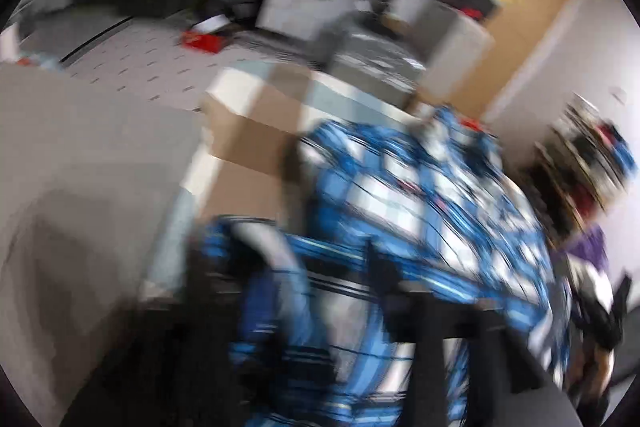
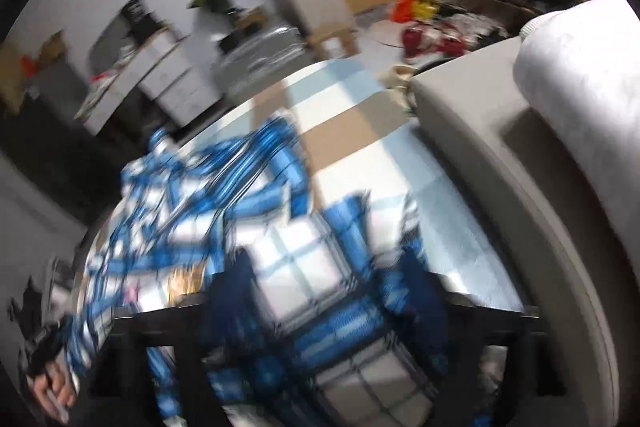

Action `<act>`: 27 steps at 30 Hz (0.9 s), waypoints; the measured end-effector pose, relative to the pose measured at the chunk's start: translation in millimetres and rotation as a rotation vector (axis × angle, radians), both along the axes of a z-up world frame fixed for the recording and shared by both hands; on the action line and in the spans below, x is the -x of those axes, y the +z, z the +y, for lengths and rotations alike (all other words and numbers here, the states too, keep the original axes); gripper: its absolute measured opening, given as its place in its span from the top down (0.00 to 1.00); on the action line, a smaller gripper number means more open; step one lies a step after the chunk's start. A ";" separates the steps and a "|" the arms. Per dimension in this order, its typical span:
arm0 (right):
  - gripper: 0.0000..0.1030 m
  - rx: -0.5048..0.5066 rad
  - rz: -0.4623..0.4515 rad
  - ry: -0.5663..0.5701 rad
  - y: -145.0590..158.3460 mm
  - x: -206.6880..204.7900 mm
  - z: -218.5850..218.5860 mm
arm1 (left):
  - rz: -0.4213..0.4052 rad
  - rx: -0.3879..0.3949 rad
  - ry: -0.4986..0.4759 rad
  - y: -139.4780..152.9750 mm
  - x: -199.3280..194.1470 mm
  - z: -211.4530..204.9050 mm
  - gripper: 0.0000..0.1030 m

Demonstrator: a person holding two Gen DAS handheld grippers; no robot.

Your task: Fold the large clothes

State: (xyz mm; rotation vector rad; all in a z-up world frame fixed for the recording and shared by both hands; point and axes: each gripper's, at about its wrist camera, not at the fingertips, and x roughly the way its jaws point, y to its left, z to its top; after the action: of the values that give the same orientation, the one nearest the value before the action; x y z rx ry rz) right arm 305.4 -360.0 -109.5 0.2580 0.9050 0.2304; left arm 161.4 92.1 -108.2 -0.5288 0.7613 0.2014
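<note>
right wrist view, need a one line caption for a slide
Motion-blurred right wrist view: blue and white plaid shirt heaped on a patchwork-covered surface beside a grey sofa.

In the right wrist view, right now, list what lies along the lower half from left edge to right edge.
Person's hand on the other gripper → blue and white plaid shirt → checked bed cover → grey padded bed frame.

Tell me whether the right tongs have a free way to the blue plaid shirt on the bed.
Probably yes: the blue plaid shirt lies right ahead of the right tongs, with nothing visible between them. Heavy blur hides whether the fingers already touch cloth.
</note>
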 end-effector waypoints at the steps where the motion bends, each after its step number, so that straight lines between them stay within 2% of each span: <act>1: 0.17 0.038 0.003 0.025 -1.5 -0.2 3.2 | 0.007 -0.044 -0.048 -0.7 2.8 -10.3 0.43; 2: 0.17 0.089 0.013 0.055 -5.5 -1.1 11.4 | 0.031 -0.086 -0.070 -1.4 0.1 -16.5 0.43; 3: 0.17 0.105 0.018 0.065 -6.2 -5.8 17.9 | 0.069 -0.147 -0.082 -3.8 -5.3 -24.8 0.43; 4: 0.17 0.115 0.027 0.072 -8.5 -5.2 23.9 | 0.083 -0.172 -0.080 -4.7 -9.6 -28.7 0.43; 5: 0.17 0.130 0.036 0.076 -12.4 -5.3 28.9 | 0.085 -0.187 -0.079 -5.5 -12.6 -29.7 0.49; 6: 0.18 0.152 0.043 0.082 -15.3 -4.2 33.4 | 0.093 -0.215 -0.062 -7.8 -15.4 -32.3 0.66; 8: 0.18 0.214 0.038 0.082 -17.7 -2.8 43.2 | 0.135 -0.244 -0.029 -10.3 -18.9 -30.3 0.83; 11: 0.18 0.252 0.024 0.096 -14.4 7.1 41.6 | 0.120 -0.165 0.012 -2.2 0.9 -10.1 0.83; 13: 0.18 0.281 0.014 0.104 -9.7 19.9 33.8 | 0.143 -0.173 0.044 5.5 16.2 1.4 0.81; 17: 0.18 0.322 0.009 0.102 -3.0 36.9 15.2 | 0.152 -0.176 0.064 18.9 57.5 11.2 0.61; 20: 0.18 0.309 -0.013 0.069 4.9 47.1 4.6 | 0.130 -0.248 0.074 34.2 90.9 3.6 0.59; 22: 0.18 0.274 -0.058 0.047 17.5 53.0 2.0 | 0.088 -0.262 0.079 44.5 94.4 -6.2 0.59; 25: 0.18 0.215 -0.120 0.059 34.0 46.8 12.3 | 0.000 -0.215 0.002 60.2 72.4 -18.0 0.53; 26: 0.18 0.202 -0.132 0.071 38.6 42.3 20.6 | -0.019 -0.226 -0.033 63.8 61.5 -27.5 0.49; 27: 0.18 0.197 -0.136 0.092 40.8 35.0 31.0 | -0.038 -0.262 -0.076 66.4 45.3 -43.4 0.49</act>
State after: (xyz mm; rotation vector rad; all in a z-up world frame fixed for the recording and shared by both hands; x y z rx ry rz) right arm 270.4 -329.1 -68.8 0.0180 0.7993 0.2395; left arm 116.2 48.7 -41.8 -0.2541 0.7044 0.2166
